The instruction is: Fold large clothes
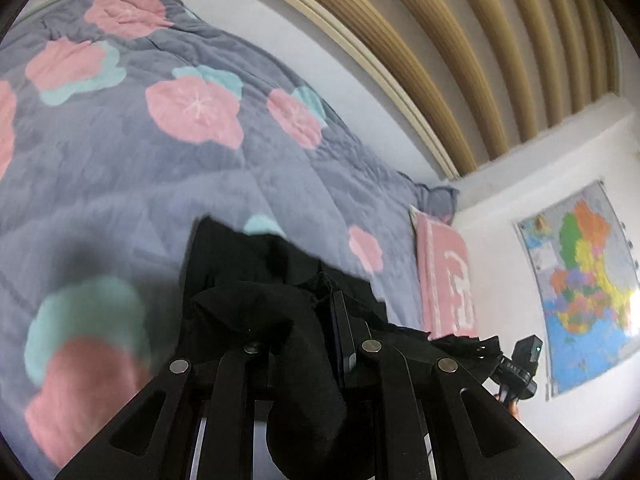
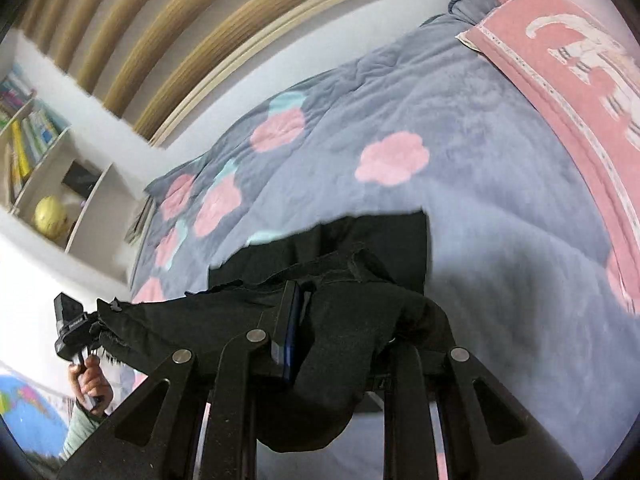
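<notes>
A black garment [image 1: 240, 256] hangs over a bed, stretched between my two grippers. In the left wrist view my left gripper [image 1: 320, 300] is shut on one edge of it, and cloth drapes over one finger and hides it. My right gripper [image 1: 520, 364] shows at the far right, holding the frayed far end. In the right wrist view my right gripper [image 2: 320, 304] is shut on the black garment [image 2: 380, 240], which bunches over the fingers. The left gripper [image 2: 72, 332] is at the left edge, held by a hand [image 2: 90, 380].
Below lies a grey-blue quilt [image 1: 160, 168] with pink and teal flowers. A pink pillow [image 2: 580, 80] lies at the bed's head. Wooden slats [image 1: 460, 60] run along the wall. A map [image 1: 580, 280] hangs on the white wall, and a bookshelf [image 2: 44, 168] stands beside the bed.
</notes>
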Tool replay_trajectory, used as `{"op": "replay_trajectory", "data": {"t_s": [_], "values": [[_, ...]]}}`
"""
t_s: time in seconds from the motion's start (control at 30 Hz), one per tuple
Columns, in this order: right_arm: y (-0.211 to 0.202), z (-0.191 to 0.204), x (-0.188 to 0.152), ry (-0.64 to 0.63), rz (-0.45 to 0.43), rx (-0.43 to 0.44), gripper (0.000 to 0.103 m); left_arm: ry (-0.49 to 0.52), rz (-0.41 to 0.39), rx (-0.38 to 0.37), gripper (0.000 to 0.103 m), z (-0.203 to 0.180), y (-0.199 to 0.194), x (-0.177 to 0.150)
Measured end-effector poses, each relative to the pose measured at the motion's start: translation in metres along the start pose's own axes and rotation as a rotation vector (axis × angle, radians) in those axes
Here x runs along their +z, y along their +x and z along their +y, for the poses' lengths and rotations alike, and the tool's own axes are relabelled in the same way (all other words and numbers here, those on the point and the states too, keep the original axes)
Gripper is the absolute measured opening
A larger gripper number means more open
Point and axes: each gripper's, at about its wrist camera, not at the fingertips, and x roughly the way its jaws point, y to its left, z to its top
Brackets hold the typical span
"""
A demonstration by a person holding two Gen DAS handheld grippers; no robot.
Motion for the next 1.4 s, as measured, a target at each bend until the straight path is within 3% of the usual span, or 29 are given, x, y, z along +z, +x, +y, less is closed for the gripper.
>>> {"op": "replay_trajectory", "data": {"t_s": [0.13,0.27,0.47,0.7,0.87,0.93,1.07,1.13,1.27,1.33,1.4], "values": [[0.063,-0.017,0.050,0.075,0.034,-0.044,0.025,-0.007,0.016,0.051,0.016,0.008,0.056,0.043],[0.135,-0.050,0.077,0.181,0.109,-0.081,0.025,-0.076,0.067,0.115,0.016,0.038,0.125,0.073],[0.221,-0.101,0.079,0.314,0.219,-0.082,0.025,-0.179,0.163,0.186,0.016,0.093,0.209,0.081],[0.274,-0.110,0.068,0.273,0.319,-0.155,0.025,-0.133,0.240,0.231,0.019,0.110,0.256,0.072],[0.273,-0.108,0.067,0.280,0.334,-0.167,0.024,-0.175,0.285,0.171,0.020,0.117,0.253,0.076],[0.263,-0.109,0.067,0.306,0.351,-0.153,0.025,-0.225,0.325,0.114,0.028,0.119,0.242,0.079],[0.234,-0.099,0.068,0.288,0.363,-0.134,0.032,-0.216,0.366,0.029,0.047,0.110,0.204,0.078],[0.206,-0.087,0.066,0.252,0.349,-0.113,0.038,-0.191,0.395,0.020,0.058,0.103,0.183,0.075],[0.157,-0.068,0.061,0.208,0.306,-0.084,0.079,-0.117,0.352,-0.011,0.060,0.089,0.127,0.068],[0.131,-0.059,0.059,0.176,0.262,-0.071,0.083,-0.083,0.315,-0.003,0.064,0.082,0.105,0.067],[0.111,-0.051,0.059,0.137,0.210,-0.079,0.084,-0.025,0.264,0.055,0.072,0.074,0.090,0.067]]}}
